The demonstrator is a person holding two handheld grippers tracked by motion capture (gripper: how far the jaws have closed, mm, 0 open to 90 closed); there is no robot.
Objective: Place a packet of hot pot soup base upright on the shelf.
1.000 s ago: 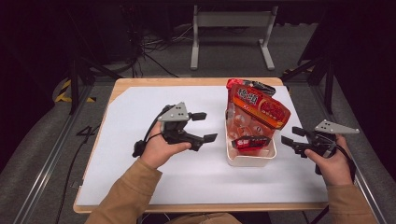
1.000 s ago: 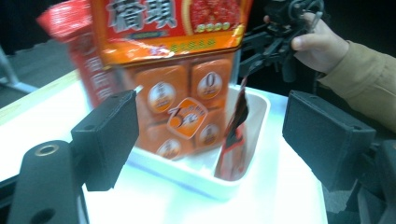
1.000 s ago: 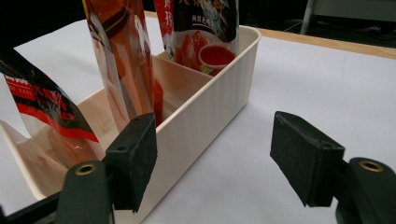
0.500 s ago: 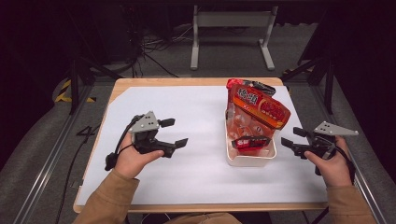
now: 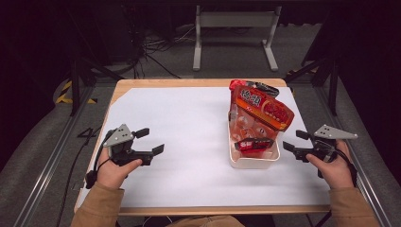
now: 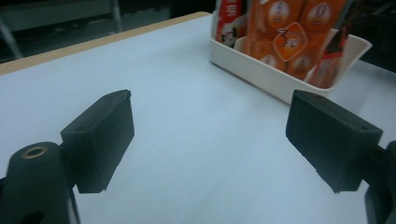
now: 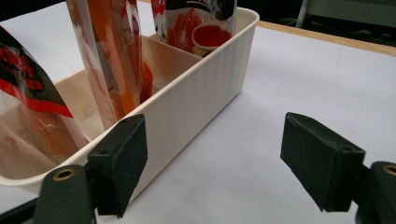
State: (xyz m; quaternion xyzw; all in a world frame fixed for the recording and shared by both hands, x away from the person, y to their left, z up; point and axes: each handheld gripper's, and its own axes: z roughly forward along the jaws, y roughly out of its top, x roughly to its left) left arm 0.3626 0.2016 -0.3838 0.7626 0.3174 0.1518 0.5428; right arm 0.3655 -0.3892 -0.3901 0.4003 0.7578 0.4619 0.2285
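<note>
A white plastic bin [image 5: 253, 162] stands on the right half of the table and holds upright red and orange snack bags [image 5: 262, 111] and a small red packet [image 5: 253, 144]. My left gripper [image 5: 151, 140] hovers over the table's left side, far from the bin, open with nothing between its fingers. In the left gripper view the gripper [image 6: 210, 140] points towards the bin [image 6: 261, 74] and the bags [image 6: 285, 32]. My right gripper [image 5: 294, 141] sits just right of the bin. Its jaws have just been opening and are empty, with the bin wall [image 7: 201, 93] beside the gripper [image 7: 215, 158].
A white sheet [image 5: 189, 123] covers the wooden table [image 5: 189, 83]. A metal stand [image 5: 234, 38] and cables lie on the floor beyond the far edge. Dark frame rails run along both sides of the table.
My left gripper has moved left and towards the table's near edge, away from the bin. The right gripper has stayed in place beside the bin, its jaws a little wider.
</note>
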